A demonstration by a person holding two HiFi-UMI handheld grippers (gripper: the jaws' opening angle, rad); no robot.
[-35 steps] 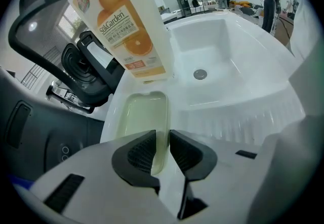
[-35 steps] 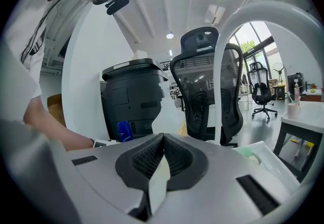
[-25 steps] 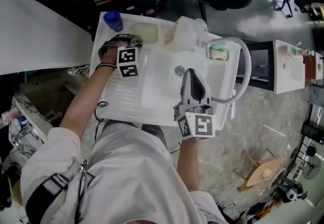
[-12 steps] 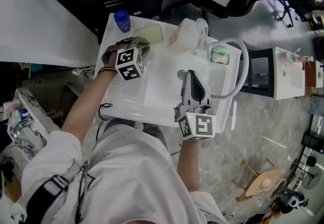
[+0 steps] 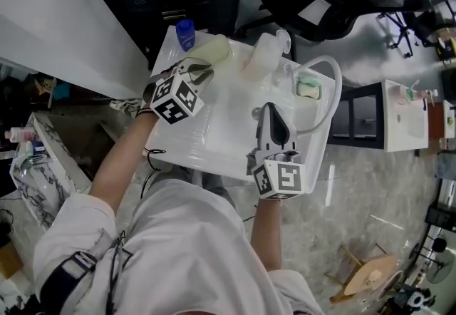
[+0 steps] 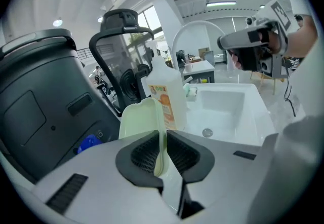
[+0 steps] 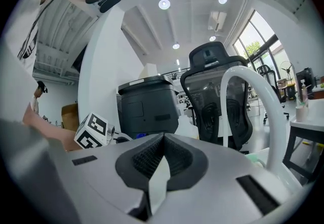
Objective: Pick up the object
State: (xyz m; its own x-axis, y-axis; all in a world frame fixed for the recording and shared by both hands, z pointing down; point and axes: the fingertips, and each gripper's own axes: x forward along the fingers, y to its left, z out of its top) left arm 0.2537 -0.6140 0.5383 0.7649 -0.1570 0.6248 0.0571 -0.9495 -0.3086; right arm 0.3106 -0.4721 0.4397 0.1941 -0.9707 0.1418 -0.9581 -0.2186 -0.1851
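A pale green flat dish (image 6: 137,122) stands on edge, and my left gripper (image 6: 163,153) is shut on its rim. In the head view the dish (image 5: 216,48) is tilted up at the back left corner of the white sink unit (image 5: 214,142), just ahead of the left gripper (image 5: 198,73). Over the basin's right side my right gripper (image 5: 269,110) is shut, with nothing between its jaws. Its own view shows the right gripper (image 7: 161,153) closed and pointing across the sink.
A blue-capped bottle (image 5: 185,31) and a clear jug (image 5: 261,55) stand along the back of the sink. A white hose (image 5: 329,96) arches at the right over a green sponge (image 5: 308,85). A black bin (image 7: 147,102) and an office chair (image 7: 217,86) stand behind.
The green dish lay flat on the sink's back left corner; my left gripper has raised it onto its edge. The right gripper has hardly moved.
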